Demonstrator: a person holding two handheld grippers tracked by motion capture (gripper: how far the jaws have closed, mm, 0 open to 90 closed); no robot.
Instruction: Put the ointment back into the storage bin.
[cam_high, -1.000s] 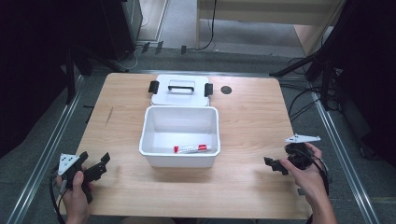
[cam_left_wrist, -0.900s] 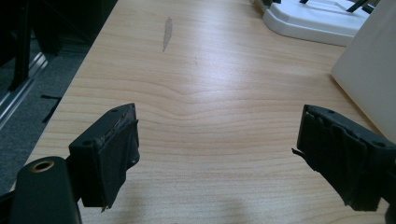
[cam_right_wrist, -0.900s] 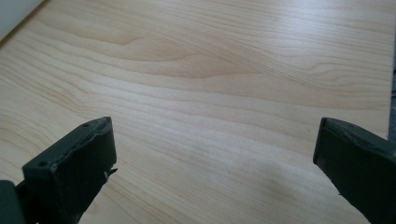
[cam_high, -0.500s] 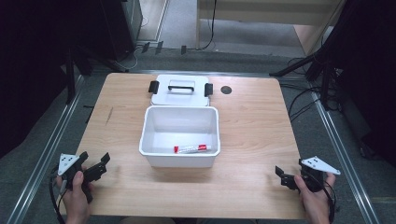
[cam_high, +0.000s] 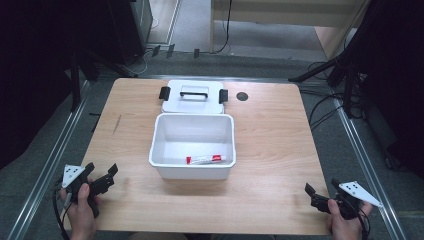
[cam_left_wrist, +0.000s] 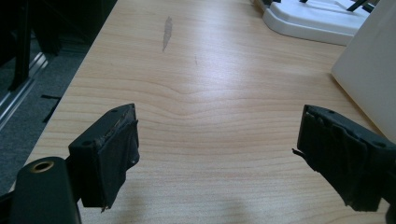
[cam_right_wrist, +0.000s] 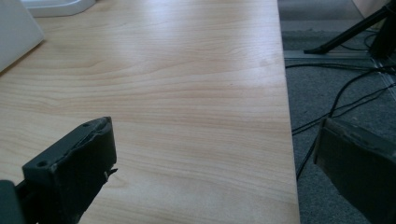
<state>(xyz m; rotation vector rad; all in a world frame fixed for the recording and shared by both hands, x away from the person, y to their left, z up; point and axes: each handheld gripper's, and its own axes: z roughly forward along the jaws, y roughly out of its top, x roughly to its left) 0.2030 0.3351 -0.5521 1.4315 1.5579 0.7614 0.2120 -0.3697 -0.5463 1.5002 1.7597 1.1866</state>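
A white plastic box (cam_high: 192, 146) stands open in the middle of the wooden table (cam_high: 270, 135), and a red-and-white tube (cam_high: 206, 160) lies inside it near the front wall. The box's white lid (cam_high: 193, 96) with a black handle and black clips lies flat just behind it. My left gripper (cam_high: 101, 176) hovers at the table's front left corner, open and holding nothing; in the left gripper view the box's wall (cam_left_wrist: 371, 70) shows at the right. My right gripper (cam_high: 320, 192) is at the front right corner, open and empty, with one jaw out past the table edge.
A dark round hole (cam_high: 242, 96) sits in the tabletop right of the lid. A grey scuff mark (cam_left_wrist: 166, 31) marks the wood on the left. Cables (cam_right_wrist: 336, 107) trail over the grey floor to the right of the table. Metal rails run along both sides.
My right gripper has drawn back toward the front right corner of the table and lowered. The left gripper, the box, the lid and the tube have stayed put.
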